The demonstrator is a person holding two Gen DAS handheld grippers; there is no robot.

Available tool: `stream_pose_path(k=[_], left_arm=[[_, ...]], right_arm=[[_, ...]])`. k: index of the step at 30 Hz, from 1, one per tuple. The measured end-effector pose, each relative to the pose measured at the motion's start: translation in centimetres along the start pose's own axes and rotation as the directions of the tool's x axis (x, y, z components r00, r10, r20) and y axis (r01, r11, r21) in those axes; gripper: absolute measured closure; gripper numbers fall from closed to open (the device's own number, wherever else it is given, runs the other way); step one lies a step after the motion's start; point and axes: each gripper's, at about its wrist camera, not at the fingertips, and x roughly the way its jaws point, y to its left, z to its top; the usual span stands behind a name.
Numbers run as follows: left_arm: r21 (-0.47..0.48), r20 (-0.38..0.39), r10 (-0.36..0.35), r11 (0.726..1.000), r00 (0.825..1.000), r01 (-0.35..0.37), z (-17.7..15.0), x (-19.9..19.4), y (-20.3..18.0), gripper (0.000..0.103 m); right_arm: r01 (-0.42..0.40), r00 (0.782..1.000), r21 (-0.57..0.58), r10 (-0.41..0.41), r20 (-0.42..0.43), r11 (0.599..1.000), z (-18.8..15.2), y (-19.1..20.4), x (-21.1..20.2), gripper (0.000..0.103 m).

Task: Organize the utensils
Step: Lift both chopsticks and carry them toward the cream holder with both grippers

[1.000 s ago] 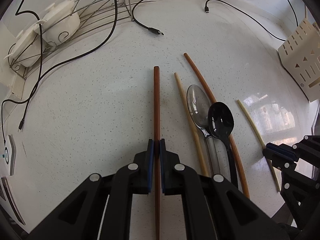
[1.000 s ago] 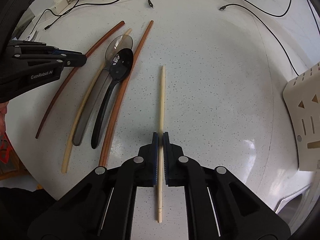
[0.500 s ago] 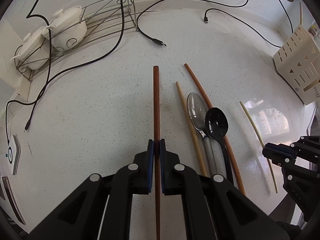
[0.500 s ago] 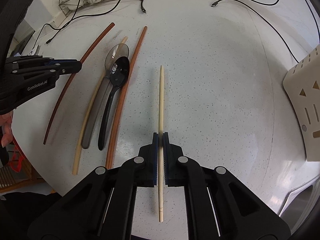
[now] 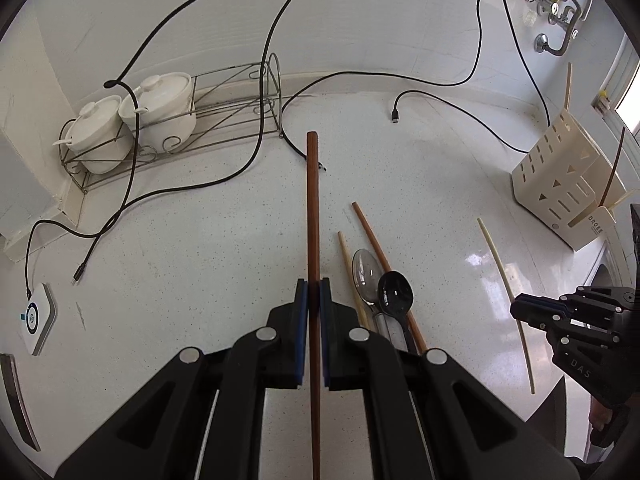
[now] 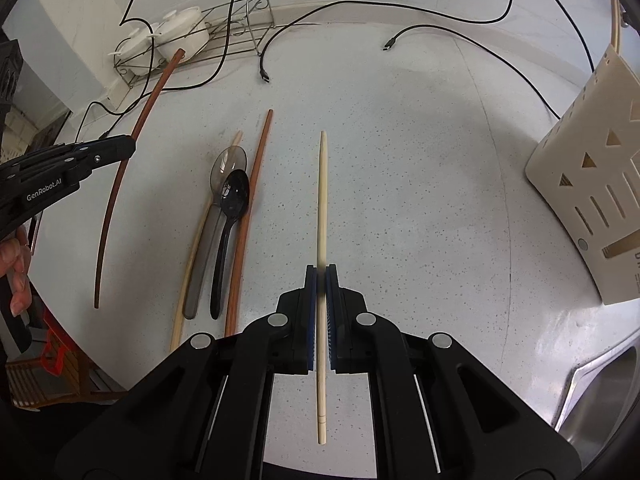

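Observation:
My left gripper [image 5: 313, 286] is shut on a dark brown chopstick [image 5: 312, 208], lifted clear of the white counter [image 5: 200, 248]; it shows too in the right wrist view as the brown chopstick [image 6: 132, 140]. My right gripper [image 6: 321, 276] is shut on a pale chopstick [image 6: 321, 200], also raised. On the counter lie a second brown chopstick [image 6: 250, 208], a second pale chopstick [image 6: 192, 264], a clear spoon [image 6: 226, 164] and a black spoon [image 6: 234, 196], side by side. A cream slotted utensil holder [image 5: 560, 176] stands at the right with chopsticks in it.
A wire rack [image 5: 200, 120] with two white lidded pots [image 5: 160, 108] stands at the back left. Black cables [image 5: 256, 132] trail over the counter. A small white device [image 5: 36, 316] lies at the left edge. A steel sink [image 6: 600, 384] sits front right, taps [image 5: 556, 8] behind.
Both grippers have risen with their chopsticks, lifting them off the counter, and tilted up, so more of the back wall, rack and holder shows. The spoons and other chopsticks stayed put.

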Motion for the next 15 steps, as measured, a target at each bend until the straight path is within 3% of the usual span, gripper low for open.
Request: stream_pose_path(k=[8,15], left_arm=[[0.033,0.095,-0.033,0.999,0.995,0.030,2.0,-3.2,-1.7,0.097],[0.107,0.196,-0.099,0.991,0.976,0.079,4.6,-6.2,-5.3,0.097]], right_arm=[[0.018,0.992,0.080,-0.028,0.122,0.997,1.1,-2.0,-3.4,0.099],[0.050,0.964,0.163,-0.090,0.248,0.985,1.7,-5.0,-7.5,0.099]])
